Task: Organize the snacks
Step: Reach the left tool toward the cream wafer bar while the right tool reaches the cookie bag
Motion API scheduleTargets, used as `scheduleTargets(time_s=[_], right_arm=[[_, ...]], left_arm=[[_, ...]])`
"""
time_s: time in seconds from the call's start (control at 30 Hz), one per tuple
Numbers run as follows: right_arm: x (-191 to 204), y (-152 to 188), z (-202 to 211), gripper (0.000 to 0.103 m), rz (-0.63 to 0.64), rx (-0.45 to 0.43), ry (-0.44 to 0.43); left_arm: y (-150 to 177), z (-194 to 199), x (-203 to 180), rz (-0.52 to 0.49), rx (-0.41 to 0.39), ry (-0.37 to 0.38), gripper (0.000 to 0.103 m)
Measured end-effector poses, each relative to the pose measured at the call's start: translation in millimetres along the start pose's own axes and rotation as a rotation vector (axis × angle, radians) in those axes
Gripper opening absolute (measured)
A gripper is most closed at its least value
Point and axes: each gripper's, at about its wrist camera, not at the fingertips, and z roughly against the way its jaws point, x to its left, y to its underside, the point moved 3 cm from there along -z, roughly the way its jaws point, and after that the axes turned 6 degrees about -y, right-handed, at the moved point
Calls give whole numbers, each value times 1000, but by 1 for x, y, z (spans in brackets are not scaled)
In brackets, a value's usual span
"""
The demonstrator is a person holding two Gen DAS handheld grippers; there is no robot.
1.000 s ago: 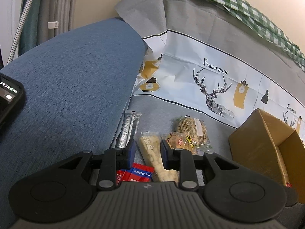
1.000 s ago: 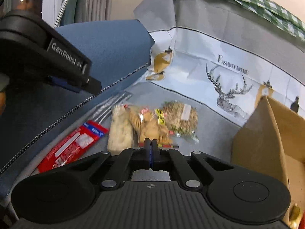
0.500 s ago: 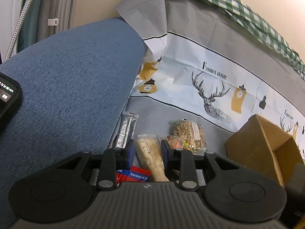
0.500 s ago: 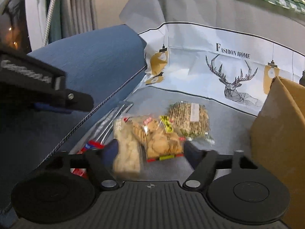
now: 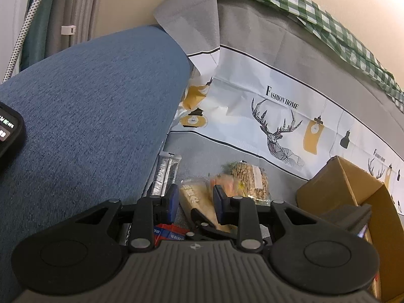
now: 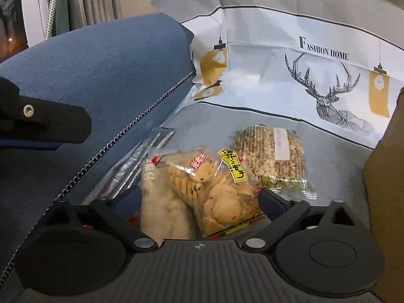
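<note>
While spread, right gripper point(image 6: 199, 199) jaws around cookie bag point(image 6: 217, 189).

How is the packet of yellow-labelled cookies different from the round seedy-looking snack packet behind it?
The cookie packet holds many small pale golden biscuits and bears a bright yellow label; the round seed cake packet holds one flat speckled disc with a plain white label. The cookie packet lies between the open right gripper fingers; the seed cake packet lies beyond them. Both are clear wrappers on the grey cloth.
</note>
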Motion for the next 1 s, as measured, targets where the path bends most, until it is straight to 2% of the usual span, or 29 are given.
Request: scheduleTargets(time_s=[0.07, 0.1, 0.13, 0.17, 0.2, 0.43, 0.57, 0.6, 0.63, 0.67, 0.7, 0.73, 0.77, 0.9, 1.0], right_arm=[[6, -1, 7, 71, 50, -31, -3], [9, -1, 11, 51, 77, -41, -14], [13, -1, 14, 21, 107, -42, -29], [16, 0, 18, 17, 133, -50, -19], [17, 0, 20, 2, 152, -49, -11], [6, 5, 41, 0, 119, -32, 18], [-5, 3, 44, 5, 11, -40, -14], [-7, 3, 43, 12, -6, -42, -17], [-9, 2, 41, 26, -25, -47, -17], [-10, 1, 39, 35, -44, -54, -14], [-13, -1, 37, 52, -76, -68, -15], [-15, -2, 35, 61, -107, -79, -19], [-19, -5, 32, 64, -153, -91, -31], [-34, -12, 14, 89, -339, -112, -75], [-41, -18, -3, 97, -421, -113, -92]], left_arm=[[0, 0, 0, -2, -2, -1, 33], [0, 1, -1, -2, -2, -1, 33], [0, 1, -1, -2, -4, -4, 33], [1, 2, -1, -3, -5, -6, 33], [1, 3, -1, -4, -7, -8, 33], [1, 11, 3, 15, -27, -13, 33], [1, 13, 4, 23, -30, -15, 33], [1, 12, 4, 25, -30, -14, 33], [1, 12, 4, 27, -31, -13, 33], [0, 12, 4, 30, -31, -12, 33], [0, 12, 5, 37, -32, -10, 33], [-1, 12, 5, 43, -33, -9, 33], [-1, 11, 6, 50, -34, -9, 33], [-3, 8, 6, 64, -31, -7, 33], [-3, 7, 5, 70, -28, -2, 33]])
